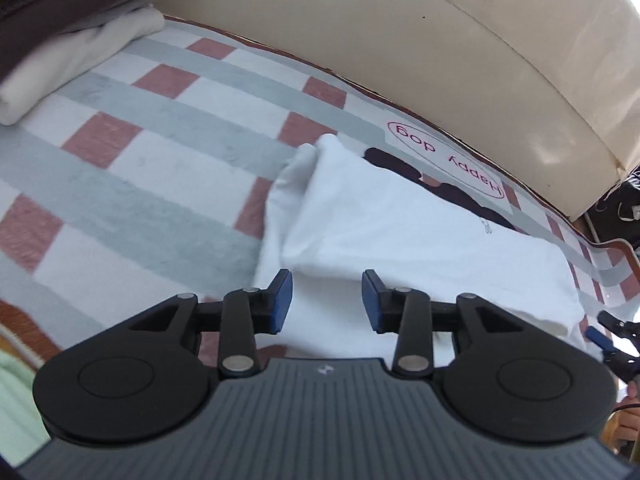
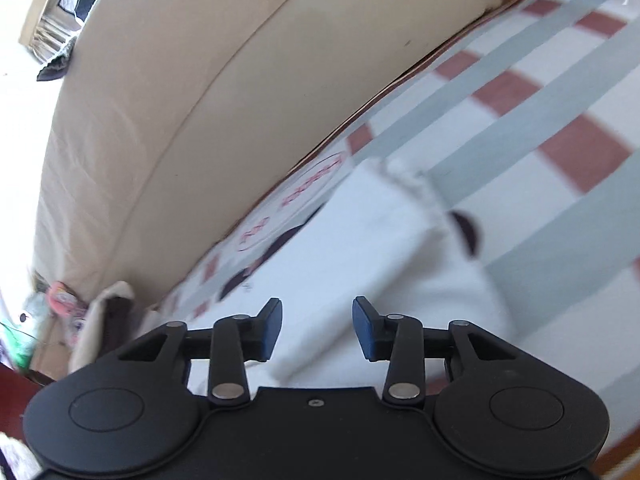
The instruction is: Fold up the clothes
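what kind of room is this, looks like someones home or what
Most likely a bedroom in a home. The work surface is a bed under a checked blanket printed "Happy dog", with a padded cream headboard behind it. A stack of folded clothes sits at one corner, and a white garment lies partly folded.

A folded garment (image 1: 420,240) lies on the blanket (image 1: 160,140) — headboard (image 1: 440,40) behind, clothes stack (image 1: 60,20) far left.

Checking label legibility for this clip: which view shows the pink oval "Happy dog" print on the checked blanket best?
The left wrist view: the oval "Happy dog" print is sharp and readable, though upside down. In the right wrist view it is motion-blurred and unreadable.
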Tool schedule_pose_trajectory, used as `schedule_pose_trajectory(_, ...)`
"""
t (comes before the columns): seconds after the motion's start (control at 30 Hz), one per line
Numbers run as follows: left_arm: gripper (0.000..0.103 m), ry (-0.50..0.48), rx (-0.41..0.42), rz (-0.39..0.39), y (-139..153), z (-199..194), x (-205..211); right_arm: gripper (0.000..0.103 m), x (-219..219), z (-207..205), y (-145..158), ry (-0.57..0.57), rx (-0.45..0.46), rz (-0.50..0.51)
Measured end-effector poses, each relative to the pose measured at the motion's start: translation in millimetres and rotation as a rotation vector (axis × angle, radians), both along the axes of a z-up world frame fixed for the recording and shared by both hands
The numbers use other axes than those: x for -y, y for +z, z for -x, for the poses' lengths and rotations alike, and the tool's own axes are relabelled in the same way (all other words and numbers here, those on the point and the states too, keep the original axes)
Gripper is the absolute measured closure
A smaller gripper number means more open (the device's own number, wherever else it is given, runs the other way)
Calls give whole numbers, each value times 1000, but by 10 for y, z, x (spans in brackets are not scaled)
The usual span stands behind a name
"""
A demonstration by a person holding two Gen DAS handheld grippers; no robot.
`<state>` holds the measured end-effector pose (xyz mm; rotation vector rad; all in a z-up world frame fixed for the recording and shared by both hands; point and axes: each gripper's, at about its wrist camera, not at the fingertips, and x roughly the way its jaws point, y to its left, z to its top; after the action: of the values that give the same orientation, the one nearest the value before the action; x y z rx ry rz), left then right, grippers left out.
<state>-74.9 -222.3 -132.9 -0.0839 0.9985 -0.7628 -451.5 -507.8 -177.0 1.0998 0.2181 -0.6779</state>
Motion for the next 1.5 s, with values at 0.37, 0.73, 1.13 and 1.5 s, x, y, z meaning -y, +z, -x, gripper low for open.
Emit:
schedule_pose_trajectory(0.37, 65, 17, -235, 168, -254, -130, 182, 43, 25, -331, -335, -40, 66, -213)
schedule_pose_trajectory(0.73, 100, -229, -234, 151, -357, 40, 1060, 88, -31, -581, -13, 52, 67, -3)
schedule_pose_trajectory(1.13, 97, -168, -188, -70, -321, 249, 703, 90, -187, -459, -228, 61, -74, -36)
schedule_pose_trajectory(1.5, 80, 30, -57, -45, -12, -160, 161, 85, -118, -370, -240, -8, -108, -32)
